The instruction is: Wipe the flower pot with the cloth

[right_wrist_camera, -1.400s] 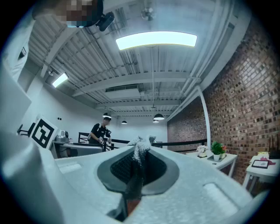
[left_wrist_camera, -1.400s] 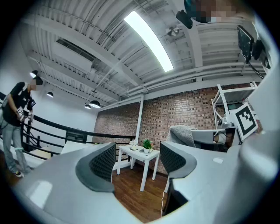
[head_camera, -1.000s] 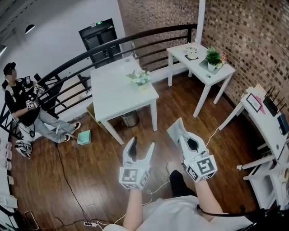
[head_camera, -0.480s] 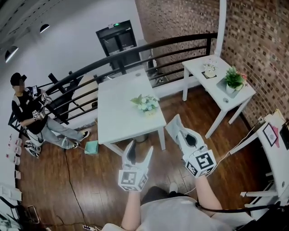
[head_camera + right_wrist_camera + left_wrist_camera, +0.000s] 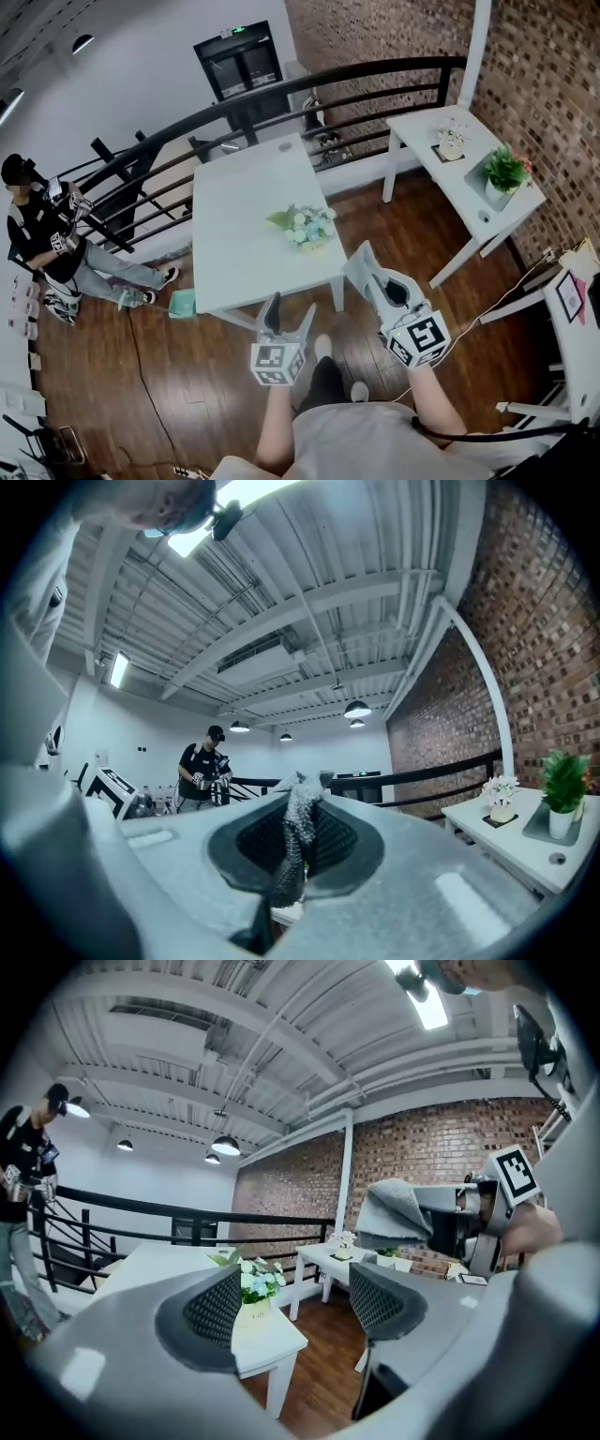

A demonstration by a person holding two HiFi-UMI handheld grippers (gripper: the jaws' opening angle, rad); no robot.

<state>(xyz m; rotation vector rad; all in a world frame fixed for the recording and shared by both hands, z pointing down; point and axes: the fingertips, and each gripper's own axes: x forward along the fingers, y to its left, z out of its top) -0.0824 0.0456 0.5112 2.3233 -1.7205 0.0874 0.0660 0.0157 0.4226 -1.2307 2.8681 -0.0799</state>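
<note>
- Left gripper (image 5: pixel 292 309): its jaws have just been opening and stand slightly apart with nothing between them. Right gripper (image 5: pixel 368 272) is clenched on a grey fleecy cloth (image 5: pixel 359 262).
- Small cream flower pot of white blossoms (image 5: pixel 307 228) stands near the front edge of a white square table (image 5: pixel 234 225), ahead of both grippers.
- Blossoms hide most of it from above.
- Three potted plants, two on a narrow white side table (image 5: pixel 422 127); one seated person (image 5: pixel 37 230) by a black railing (image 5: pixel 356 72).

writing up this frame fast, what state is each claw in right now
Left claw: open, its jaws have just been opening, nothing between them.
Right claw: shut on the grey textured cloth.
</note>
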